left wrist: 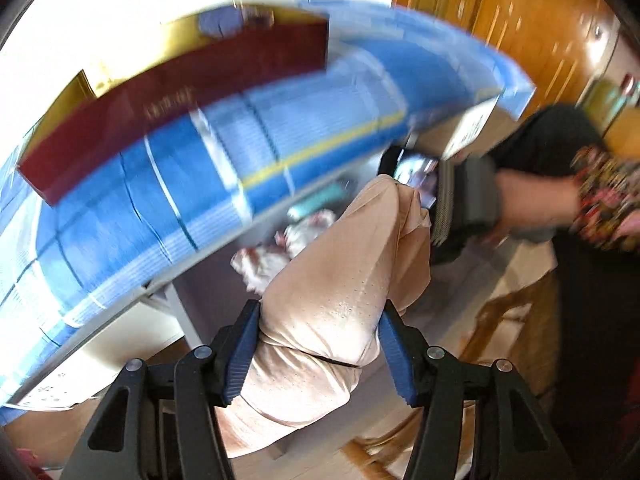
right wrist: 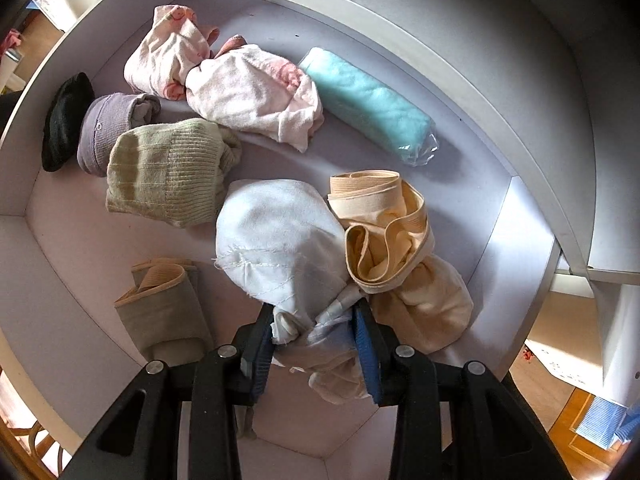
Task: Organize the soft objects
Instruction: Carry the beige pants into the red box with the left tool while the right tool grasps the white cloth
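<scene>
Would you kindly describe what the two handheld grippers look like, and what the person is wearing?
Each gripper, left and right, has two black angular plastic fingers with round silver fasteners, tipped by ribbed blue pads. In the left wrist view, the right gripper's body is dark grey, and the person's sleeve has a busy multicoloured pattern.

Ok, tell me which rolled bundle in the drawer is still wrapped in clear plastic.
The teal roll along the drawer's far wall: clear plastic bunches at its right end. The other bundles are bare fabric.
</scene>
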A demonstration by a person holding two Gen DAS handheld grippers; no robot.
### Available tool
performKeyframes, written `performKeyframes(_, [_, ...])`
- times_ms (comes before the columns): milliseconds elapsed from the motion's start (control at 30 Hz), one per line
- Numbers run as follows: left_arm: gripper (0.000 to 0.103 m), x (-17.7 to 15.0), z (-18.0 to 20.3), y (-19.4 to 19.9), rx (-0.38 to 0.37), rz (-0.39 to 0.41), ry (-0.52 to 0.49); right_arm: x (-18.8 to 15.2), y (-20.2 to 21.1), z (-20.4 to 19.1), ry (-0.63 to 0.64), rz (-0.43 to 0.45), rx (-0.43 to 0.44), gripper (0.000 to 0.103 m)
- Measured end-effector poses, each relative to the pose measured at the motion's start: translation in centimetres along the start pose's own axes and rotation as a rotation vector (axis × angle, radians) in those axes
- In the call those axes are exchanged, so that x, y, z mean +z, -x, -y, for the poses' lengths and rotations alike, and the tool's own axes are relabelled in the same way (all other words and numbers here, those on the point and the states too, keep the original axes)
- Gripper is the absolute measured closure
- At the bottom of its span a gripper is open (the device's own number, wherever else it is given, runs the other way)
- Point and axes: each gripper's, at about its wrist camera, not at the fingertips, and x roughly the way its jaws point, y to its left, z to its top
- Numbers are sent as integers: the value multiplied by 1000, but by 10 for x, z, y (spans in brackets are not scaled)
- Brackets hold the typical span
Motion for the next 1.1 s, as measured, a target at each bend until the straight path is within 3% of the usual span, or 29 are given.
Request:
performKeyframes(167, [44, 22, -13, 43, -108, 122, 149, 0, -1, -1, -1, 2, 1, 66])
performKeyframes(367, [44, 60, -41, 81, -118, 237, 291, 0, -2, -1, 2, 0, 0, 66])
performKeyframes(533, [44, 102, -73, 94, -55, 297, 400, 2, -3, 1, -4, -3, 4, 66])
performKeyframes(700, [44, 145, -107, 88, 32, 294, 509, 1, -2, 0, -8, -3, 7, 66])
performKeyframes(933, [44, 176, -160, 67, 161, 284, 650, 1, -2, 1, -19, -3, 20, 66])
performKeyframes(1100, [44, 192, -198, 40, 155, 271, 807, 0, -2, 3, -35, -2, 34, 66])
